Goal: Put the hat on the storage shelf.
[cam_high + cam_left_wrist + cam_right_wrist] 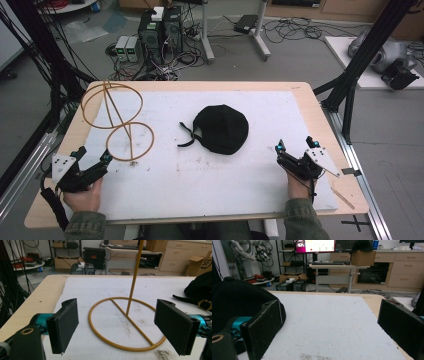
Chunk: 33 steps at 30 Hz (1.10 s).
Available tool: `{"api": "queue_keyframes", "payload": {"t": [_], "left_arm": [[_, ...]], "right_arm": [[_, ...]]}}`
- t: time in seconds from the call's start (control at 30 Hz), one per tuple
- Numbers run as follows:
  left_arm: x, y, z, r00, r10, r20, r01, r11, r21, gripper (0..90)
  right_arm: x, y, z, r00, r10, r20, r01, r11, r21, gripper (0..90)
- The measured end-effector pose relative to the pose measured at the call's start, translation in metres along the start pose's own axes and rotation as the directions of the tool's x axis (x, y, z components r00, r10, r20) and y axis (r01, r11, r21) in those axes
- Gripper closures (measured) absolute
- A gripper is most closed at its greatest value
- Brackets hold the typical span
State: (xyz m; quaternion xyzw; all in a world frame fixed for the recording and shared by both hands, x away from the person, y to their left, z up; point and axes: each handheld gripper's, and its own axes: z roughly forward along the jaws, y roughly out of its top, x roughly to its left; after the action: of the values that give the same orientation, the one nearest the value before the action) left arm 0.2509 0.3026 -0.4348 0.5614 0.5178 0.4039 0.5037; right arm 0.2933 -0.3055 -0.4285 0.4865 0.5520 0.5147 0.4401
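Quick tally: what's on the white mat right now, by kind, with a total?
Black cap: 1
Yellow wire stand: 1
Total: 2

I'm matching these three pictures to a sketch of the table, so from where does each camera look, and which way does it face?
High view: above the person's side, looking forward and down on the white mat; both hands with left gripper and right gripper show.
Left gripper view: rides on the left gripper, looking between its open jaws at the wire stand.
Right gripper view: rides on the right gripper, facing across the mat, jaws open.
Shared: the black cap appears in all three, right edge or left.
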Motion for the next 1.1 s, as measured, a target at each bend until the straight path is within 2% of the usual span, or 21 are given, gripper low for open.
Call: {"api": "queue_keyframes", "payload": {"t": [0.27, 0.43, 0.63, 0.7, 0.83, 0.87, 0.9, 0.93, 0.97, 1.0, 1.03, 1.07, 1.1], "left_arm": [[-0.001, 0.0, 0.001, 1.0, 0.002, 0.004, -0.002, 1.0, 0.003, 19.8], [-0.002, 0.0, 0.002, 1.0, 0.002, 0.008, -0.002, 1.0, 0.001, 19.8], [-0.001, 0.0, 0.002, 1.0, 0.002, 0.007, -0.002, 1.0, 0.002, 19.8], [-0.001, 0.0, 0.003, 0.9999, -0.002, 0.012, 0.002, 1.0, 0.002, 19.8], [-0.001, 0.0, 0.004, 0.9998, 0.004, 0.018, -0.004, 1.0, 0.006, 19.8], [-0.001, 0.0, 0.004, 0.9998, 0.006, 0.018, -0.006, 1.0, 0.007, 19.8], [-0.001, 0.0, 0.004, 0.9998, 0.005, 0.019, -0.006, 1.0, 0.008, 19.8], [-0.001, 0.0, 0.004, 0.9998, 0.005, 0.02, -0.005, 1.0, 0.008, 19.8], [-0.001, 0.0, 0.005, 0.9998, 0.005, 0.021, -0.006, 1.0, 0.008, 19.8], [-0.001, 0.0, 0.005, 0.9998, 0.005, 0.022, -0.005, 1.0, 0.008, 19.8], [-0.001, 0.001, 0.005, 0.9997, 0.004, 0.023, -0.004, 1.0, 0.008, 19.8], [-0.001, 0.001, 0.005, 0.9997, 0.005, 0.023, -0.005, 0.9999, 0.009, 19.8], [-0.001, 0.0, 0.005, 0.9997, 0.005, 0.024, -0.005, 0.9999, 0.01, 19.8]], "right_arm": [[0.0, -0.001, -0.002, 1.0, 0.002, -0.006, -0.002, 1.0, -0.002, 4.5], [-0.003, -0.004, -0.002, 0.9996, 0.028, -0.002, -0.028, 0.9996, 0.002, 4.5], [-0.004, -0.003, -0.001, 0.9997, 0.024, -0.007, -0.024, 0.9997, 0.002, 4.5], [-0.003, -0.001, 0.001, 0.9993, 0.026, -0.026, -0.026, 0.9996, 0.006, 4.5], [0.002, 0.004, 0.005, 0.9981, -0.006, -0.061, 0.006, 1.0, 0.007, 4.5], [0.007, 0.008, 0.008, 0.9959, -0.03, -0.085, 0.031, 0.9994, 0.013, 4.5], [0.007, 0.008, 0.008, 0.9959, -0.03, -0.085, 0.031, 0.9994, 0.013, 4.5], [0.009, 0.01, 0.009, 0.9943, -0.041, -0.099, 0.042, 0.999, 0.013, 4.5], [0.015, 0.014, 0.011, 0.9897, -0.059, -0.131, 0.062, 0.9979, 0.02, 4.5], [0.015, 0.014, 0.011, 0.9897, -0.059, -0.131, 0.062, 0.9979, 0.02, 4.5], [0.02, 0.017, 0.012, 0.9834, -0.076, -0.165, 0.081, 0.9964, 0.026, 4.5], [0.02, 0.017, 0.012, 0.9834, -0.076, -0.165, 0.081, 0.9964, 0.026, 4.5], [0.026, 0.019, 0.014, 0.9769, -0.082, -0.198, 0.091, 0.9952, 0.037, 4.5]]}}
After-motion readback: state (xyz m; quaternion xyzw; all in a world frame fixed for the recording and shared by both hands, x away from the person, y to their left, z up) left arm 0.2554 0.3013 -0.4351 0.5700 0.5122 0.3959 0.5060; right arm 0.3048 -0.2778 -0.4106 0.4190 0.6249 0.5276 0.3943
